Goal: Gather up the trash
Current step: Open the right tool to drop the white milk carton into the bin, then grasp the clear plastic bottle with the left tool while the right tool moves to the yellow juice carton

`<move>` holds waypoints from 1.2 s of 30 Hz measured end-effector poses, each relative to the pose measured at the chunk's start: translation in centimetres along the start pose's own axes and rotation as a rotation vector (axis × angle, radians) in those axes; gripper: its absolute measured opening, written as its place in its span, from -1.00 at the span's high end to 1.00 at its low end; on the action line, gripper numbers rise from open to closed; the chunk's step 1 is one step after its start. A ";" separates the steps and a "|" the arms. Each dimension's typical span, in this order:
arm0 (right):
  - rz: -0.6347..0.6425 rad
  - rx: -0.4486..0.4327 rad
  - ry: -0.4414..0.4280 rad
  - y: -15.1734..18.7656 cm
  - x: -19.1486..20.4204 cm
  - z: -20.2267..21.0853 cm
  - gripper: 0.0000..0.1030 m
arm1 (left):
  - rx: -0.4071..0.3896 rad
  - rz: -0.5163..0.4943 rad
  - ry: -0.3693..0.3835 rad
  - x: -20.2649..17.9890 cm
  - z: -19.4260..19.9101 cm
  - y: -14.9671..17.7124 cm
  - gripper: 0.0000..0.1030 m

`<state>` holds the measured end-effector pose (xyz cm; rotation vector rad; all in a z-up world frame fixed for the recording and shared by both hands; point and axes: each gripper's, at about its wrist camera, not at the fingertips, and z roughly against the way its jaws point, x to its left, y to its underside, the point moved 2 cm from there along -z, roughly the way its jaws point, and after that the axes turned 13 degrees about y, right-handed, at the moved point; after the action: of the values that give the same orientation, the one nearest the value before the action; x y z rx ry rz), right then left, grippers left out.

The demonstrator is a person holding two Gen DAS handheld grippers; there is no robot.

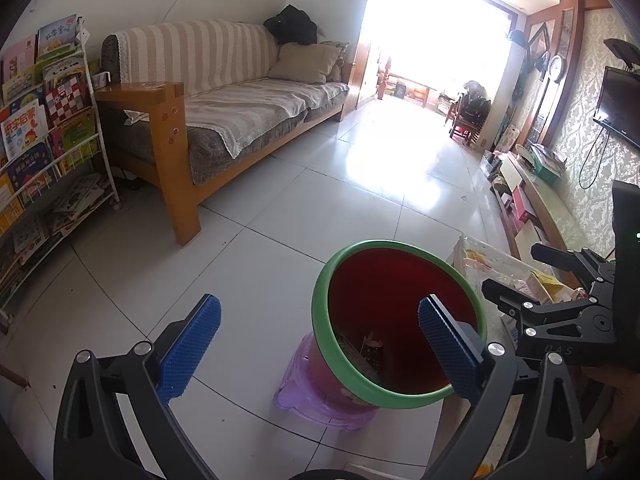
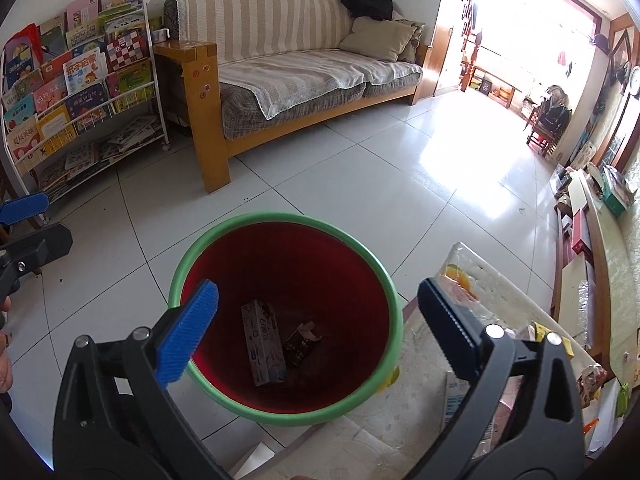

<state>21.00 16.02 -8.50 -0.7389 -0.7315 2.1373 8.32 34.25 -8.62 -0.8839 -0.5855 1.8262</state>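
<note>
A red bin with a green rim stands on a purple stool beside the table. A white printed carton and a dark crumpled wrapper lie on its bottom. My right gripper is open and empty above the bin's mouth. My left gripper is open and empty, with its right finger over the bin's rim. More wrappers and cartons lie on the table to the right. The right gripper's black body also shows in the left wrist view.
A striped sofa with a wooden frame stands across the white tiled floor. A white rack of children's books is at the left. A low TV cabinet with clutter runs along the right wall.
</note>
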 end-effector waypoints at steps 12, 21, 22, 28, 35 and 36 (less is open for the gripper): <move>-0.071 -0.047 0.103 4.8 -7.6 6.9 -0.91 | 0.022 -0.076 0.086 -7.7 -0.6 1.1 -0.84; -0.172 -0.004 0.204 12.8 -14.9 11.1 -0.91 | 0.094 -0.179 0.216 -16.9 -1.6 4.3 -0.84; -0.186 0.004 0.220 13.8 -15.8 11.4 -0.91 | 0.109 -0.192 0.232 -18.0 -1.7 5.0 -0.84; -0.278 0.067 0.304 19.7 -21.0 12.7 -0.91 | 0.189 -0.247 0.323 -24.2 -3.3 9.0 -0.84; -0.399 0.129 0.369 25.5 -26.1 13.3 -0.91 | 0.289 -0.297 0.382 -30.1 -5.1 13.7 -0.84; -0.413 0.136 0.378 26.1 -26.7 13.4 -0.91 | 0.302 -0.304 0.382 -30.8 -5.5 14.2 -0.84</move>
<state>14.57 -23.14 -10.43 -0.8090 -0.4801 1.5979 12.28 0.37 -12.76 -0.8554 -0.1818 1.3788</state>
